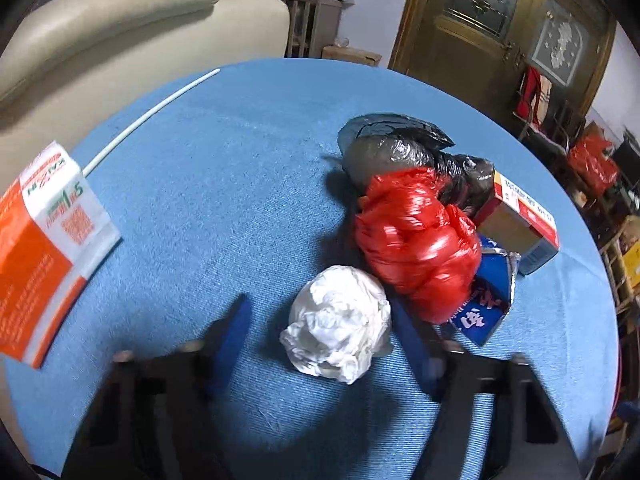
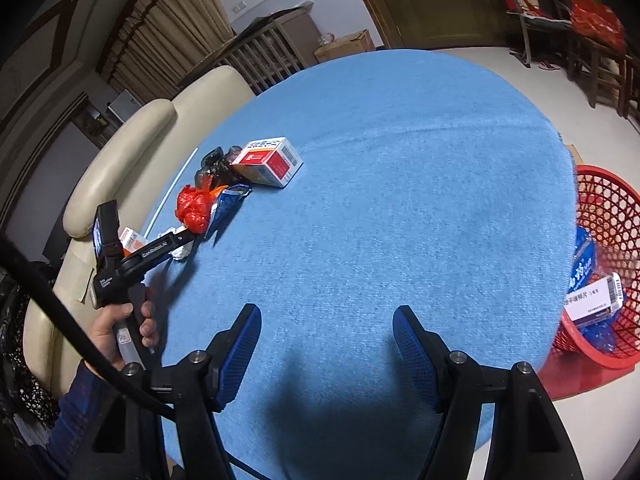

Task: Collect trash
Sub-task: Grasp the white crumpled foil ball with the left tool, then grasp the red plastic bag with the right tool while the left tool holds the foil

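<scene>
- Blue cloth covers our round worktop [image 2: 400, 200], with a cream sofa [image 1: 120, 32] behind it.
- We see the crumpled white paper ball [image 1: 340, 322] lying on the cloth between the open jaws of our left gripper [image 1: 324, 320], not touched by them.
- Just beyond it sit a red plastic bag [image 1: 416, 240], a black bag [image 1: 400, 148], a blue wrapper [image 1: 486, 304] and a red-and-white box [image 1: 520, 220], heaped together.
- An orange box [image 1: 44, 248] lies well apart at the left.
- Our right gripper [image 2: 326, 344] hovers with jaws open and empty.
- A red basket [image 2: 600, 264] holding trash stands on the floor beside the worktop.
</scene>
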Demonstrator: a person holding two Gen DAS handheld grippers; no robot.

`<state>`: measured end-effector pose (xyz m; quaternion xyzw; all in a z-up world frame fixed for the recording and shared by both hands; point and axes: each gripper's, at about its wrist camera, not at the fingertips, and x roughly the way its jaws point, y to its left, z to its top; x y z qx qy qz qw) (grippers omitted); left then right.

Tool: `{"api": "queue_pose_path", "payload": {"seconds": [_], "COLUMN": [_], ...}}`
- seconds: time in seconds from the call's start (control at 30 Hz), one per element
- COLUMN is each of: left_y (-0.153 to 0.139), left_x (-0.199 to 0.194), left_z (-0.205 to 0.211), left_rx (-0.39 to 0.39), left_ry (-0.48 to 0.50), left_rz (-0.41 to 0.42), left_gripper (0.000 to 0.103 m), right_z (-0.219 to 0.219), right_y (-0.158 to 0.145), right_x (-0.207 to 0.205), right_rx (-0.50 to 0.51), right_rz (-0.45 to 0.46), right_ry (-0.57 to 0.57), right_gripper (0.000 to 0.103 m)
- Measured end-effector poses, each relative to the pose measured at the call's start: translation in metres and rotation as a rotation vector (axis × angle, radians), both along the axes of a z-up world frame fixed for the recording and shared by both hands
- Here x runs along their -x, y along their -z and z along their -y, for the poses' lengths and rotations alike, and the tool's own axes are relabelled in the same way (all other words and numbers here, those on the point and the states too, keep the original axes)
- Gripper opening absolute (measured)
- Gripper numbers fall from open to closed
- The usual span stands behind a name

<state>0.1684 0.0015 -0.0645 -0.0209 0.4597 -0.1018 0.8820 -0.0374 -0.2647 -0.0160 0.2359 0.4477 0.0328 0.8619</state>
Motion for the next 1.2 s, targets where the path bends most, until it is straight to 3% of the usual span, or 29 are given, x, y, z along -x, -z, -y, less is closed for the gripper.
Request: {"api": "queue_pose_path", "payload": {"seconds": [0.03, 0.13, 0.4, 0.6, 0.73, 0.9, 1.0, 1.07, 1.2], "left_y": [0.0, -0.002, -0.013, -0.013, -0.01, -0.011, -0.01, -0.009, -0.007], "left_x": [0.0, 0.001, 0.049, 0.081, 0.089, 0.085, 0.086, 0.086, 0.086], "left_z": [0.0, -0.005, -0.036, -0.066, -0.072, -0.075, -0.075, -0.074, -0.072], "left_rx": [0.0, 0.019, 0.008, 0.018, 0.024, 0.041, 0.048, 0.048, 0.043], "left_ry": [0.009, 0.015, -0.026, -0.103, -0.122, -0.129, -0.126, -0.124, -0.121], "left_rz": [-0.001, -0.005, 0.024, 0.032, 0.026, 0.024, 0.023, 0.02, 0.017], "left_gripper": [0.04, 0.037, 0.036, 0.036, 0.036, 0.036, 0.036, 0.036, 0.036], "right_z": [-0.002, -0.012, -0.061, -0.128, -0.177, -0.222, -0.239, -0.246, -0.244], "right_y": [0.0, 0.0, -0.012, -0.023, -0.018, 0.0, 0.015, 0.028, 0.03], "right_x": [-0.003, -0.013, -0.054, -0.11, -0.16, -0.194, -0.207, -0.215, -0.214], "right_rx": [0.0, 0.002, 0.007, 0.059, 0.128, 0.253, 0.362, 0.409, 0.392], "right_rz": [-0.001, -0.001, 0.045, 0.099, 0.095, 0.068, 0.051, 0.021, 0.021], "right_ry": [-0.006, -0.027, -0.13, -0.273, -0.363, -0.437, -0.436, -0.441, -0.426], "right_gripper": [0.073, 0.072, 0.072, 0.073, 0.072, 0.07, 0.066, 0.049, 0.041]}}
